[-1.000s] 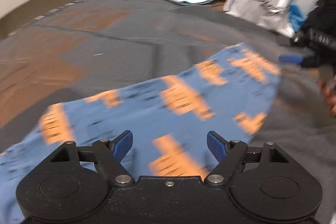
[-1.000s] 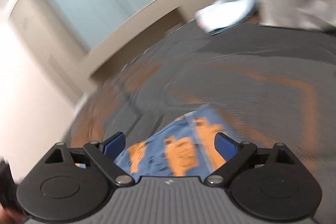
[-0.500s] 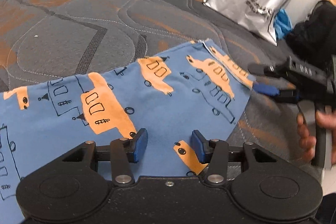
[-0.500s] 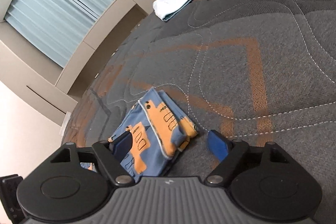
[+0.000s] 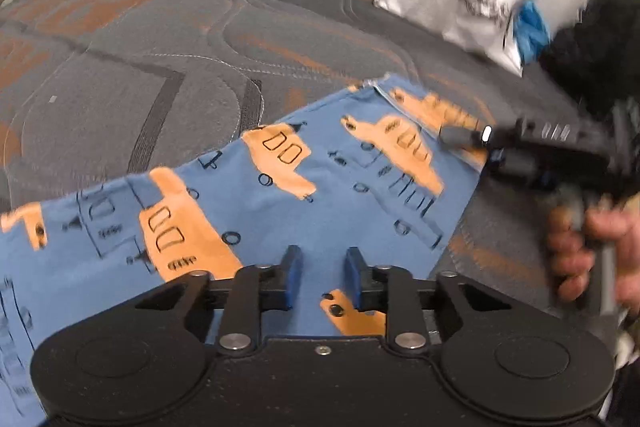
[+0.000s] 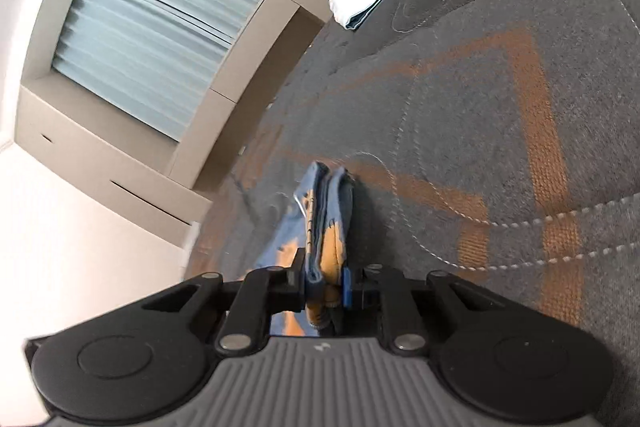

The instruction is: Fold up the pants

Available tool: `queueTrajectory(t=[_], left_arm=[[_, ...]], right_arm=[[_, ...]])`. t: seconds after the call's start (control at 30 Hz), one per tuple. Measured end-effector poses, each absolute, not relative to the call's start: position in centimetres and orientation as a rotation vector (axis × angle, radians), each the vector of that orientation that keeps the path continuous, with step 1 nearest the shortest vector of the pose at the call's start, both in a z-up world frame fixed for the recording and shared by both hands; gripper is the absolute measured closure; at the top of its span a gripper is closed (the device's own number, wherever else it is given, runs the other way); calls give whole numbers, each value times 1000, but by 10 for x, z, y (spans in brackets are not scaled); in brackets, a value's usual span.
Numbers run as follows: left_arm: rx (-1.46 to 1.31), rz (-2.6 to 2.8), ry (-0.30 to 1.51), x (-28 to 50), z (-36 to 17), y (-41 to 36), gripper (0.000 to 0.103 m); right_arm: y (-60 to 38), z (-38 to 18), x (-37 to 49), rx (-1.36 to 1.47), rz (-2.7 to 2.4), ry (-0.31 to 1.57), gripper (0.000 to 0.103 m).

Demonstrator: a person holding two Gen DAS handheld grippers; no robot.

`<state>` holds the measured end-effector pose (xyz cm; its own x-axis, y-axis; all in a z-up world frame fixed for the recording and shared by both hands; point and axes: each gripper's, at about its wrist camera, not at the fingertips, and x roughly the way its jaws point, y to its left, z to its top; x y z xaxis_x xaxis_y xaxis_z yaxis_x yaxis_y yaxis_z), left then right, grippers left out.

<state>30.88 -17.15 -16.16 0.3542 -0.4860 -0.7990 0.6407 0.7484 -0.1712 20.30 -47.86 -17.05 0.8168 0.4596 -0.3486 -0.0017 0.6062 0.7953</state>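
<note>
Left wrist view: sits low behind the left tool [image 5: 319, 277], facing across the bed [image 5: 168, 67] close over the pants [image 5: 248, 211]. Right wrist view: rolled sideways, behind the right tool [image 6: 323, 281], close to the bed [image 6: 500, 115]. Both views share pants [image 6: 326, 223] and bed.

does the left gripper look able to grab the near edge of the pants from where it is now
Probably yes. The left gripper sits right over the blue pants, jaws narrowed with a gap left, fabric showing between them and nothing in the way. The right gripper already pinches the far end.
</note>
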Motion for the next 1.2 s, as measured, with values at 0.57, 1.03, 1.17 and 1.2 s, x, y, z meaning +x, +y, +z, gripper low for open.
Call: queueTrajectory(t=[0.57, 1.03, 1.17, 1.2], left_arm=[[-949, -760, 1067, 374, -202, -75, 42], [-891, -769, 1087, 383, -194, -63, 7], [-818, -764, 1117, 385, -195, -70, 11], [-794, -752, 1123, 386, -195, -72, 21]], right_arm=[[-383, -92, 208, 598, 587, 647, 86], [-271, -93, 218, 228, 581, 765, 85], [-254, -97, 211, 185, 572, 769, 85], [-253, -98, 211, 192, 572, 771, 85]])
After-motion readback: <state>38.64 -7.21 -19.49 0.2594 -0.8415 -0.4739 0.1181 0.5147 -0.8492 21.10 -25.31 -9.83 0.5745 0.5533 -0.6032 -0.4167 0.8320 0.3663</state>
